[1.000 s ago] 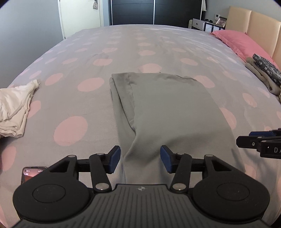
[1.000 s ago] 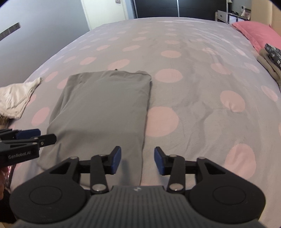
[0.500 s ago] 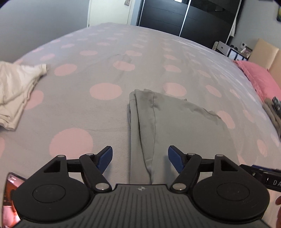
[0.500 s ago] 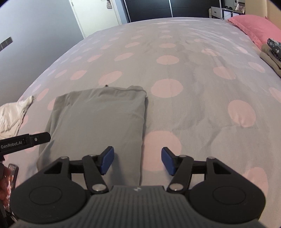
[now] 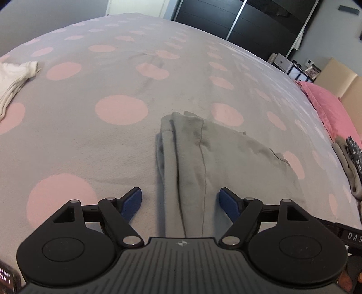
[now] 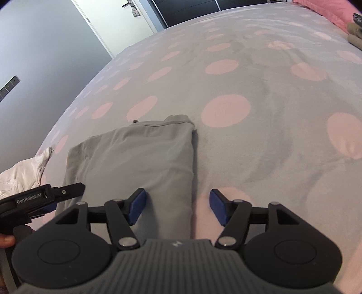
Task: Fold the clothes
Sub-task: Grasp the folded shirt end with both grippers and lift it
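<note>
A grey folded garment (image 5: 215,162) lies flat on the grey bedspread with pink dots (image 5: 120,108). My left gripper (image 5: 180,201) is open low over the garment's near left corner, its fingers straddling the folded left edge. In the right wrist view the same garment (image 6: 135,158) fills the lower left. My right gripper (image 6: 177,206) is open over the near right corner, the garment's right edge running between its fingers. Nothing is held by either gripper. The left gripper (image 6: 56,192) shows from the side at the left of the right wrist view.
A crumpled white garment (image 5: 13,79) lies at the bed's left edge. A pink pillow (image 5: 334,108) and a stack of folded clothes (image 5: 348,162) sit at the right by the headboard. Dark wardrobes (image 5: 248,20) and a door stand beyond the bed.
Both grippers dropped lower and came closer to the garment's near corners, and their jaws opened wider. The left view swung toward the garment's left edge.
</note>
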Demonstrator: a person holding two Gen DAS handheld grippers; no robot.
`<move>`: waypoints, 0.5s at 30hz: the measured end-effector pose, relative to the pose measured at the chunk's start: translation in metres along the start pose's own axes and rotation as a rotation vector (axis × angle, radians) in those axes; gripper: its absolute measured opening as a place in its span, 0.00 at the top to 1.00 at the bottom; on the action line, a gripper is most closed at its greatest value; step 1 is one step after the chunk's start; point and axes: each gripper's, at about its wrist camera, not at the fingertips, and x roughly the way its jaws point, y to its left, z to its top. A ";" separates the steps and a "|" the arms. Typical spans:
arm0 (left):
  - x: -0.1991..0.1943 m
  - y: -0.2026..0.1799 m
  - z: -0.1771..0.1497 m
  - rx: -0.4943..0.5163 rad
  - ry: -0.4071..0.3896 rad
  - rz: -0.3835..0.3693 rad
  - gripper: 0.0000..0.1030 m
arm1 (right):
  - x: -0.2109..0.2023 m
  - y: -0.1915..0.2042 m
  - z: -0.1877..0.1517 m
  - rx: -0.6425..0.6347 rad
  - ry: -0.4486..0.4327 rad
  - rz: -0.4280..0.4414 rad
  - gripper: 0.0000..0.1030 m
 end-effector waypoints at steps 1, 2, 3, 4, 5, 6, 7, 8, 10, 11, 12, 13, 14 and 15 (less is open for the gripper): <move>0.002 -0.001 0.000 0.010 -0.003 -0.004 0.30 | 0.003 0.002 0.001 -0.002 0.002 0.006 0.36; 0.003 -0.001 0.000 0.018 -0.007 -0.008 0.32 | 0.006 0.004 0.001 -0.007 0.006 0.015 0.36; 0.004 -0.002 0.000 0.025 -0.009 -0.017 0.33 | 0.008 0.005 0.002 -0.009 0.009 0.022 0.37; 0.005 -0.003 0.000 0.030 -0.012 -0.028 0.36 | 0.011 0.006 0.002 -0.011 0.011 0.029 0.37; 0.006 -0.005 0.000 0.036 -0.014 -0.038 0.38 | 0.013 0.007 0.003 -0.012 0.013 0.036 0.38; 0.008 -0.007 0.001 0.043 -0.012 -0.053 0.39 | 0.015 0.007 0.003 -0.011 0.015 0.041 0.39; 0.010 -0.011 0.001 0.057 -0.008 -0.061 0.42 | 0.016 0.007 0.003 -0.009 0.015 0.044 0.40; 0.012 -0.015 0.001 0.077 -0.005 -0.061 0.44 | 0.017 0.008 0.003 -0.011 0.015 0.045 0.41; 0.014 -0.020 0.001 0.090 -0.009 -0.065 0.49 | 0.016 0.008 0.002 -0.011 0.012 0.049 0.46; 0.013 -0.020 0.001 0.089 -0.013 -0.072 0.54 | 0.015 0.007 0.002 -0.005 0.008 0.055 0.52; 0.012 -0.019 0.001 0.087 -0.018 -0.080 0.58 | 0.013 0.007 0.001 0.000 0.004 0.060 0.59; 0.011 -0.018 0.001 0.085 -0.023 -0.087 0.70 | 0.012 0.006 0.001 0.005 -0.001 0.066 0.63; 0.009 -0.017 0.001 0.079 -0.025 -0.098 0.76 | 0.010 0.006 0.000 0.010 -0.005 0.072 0.69; 0.007 -0.017 0.002 0.081 -0.028 -0.100 0.77 | 0.009 0.005 0.000 0.016 -0.009 0.077 0.72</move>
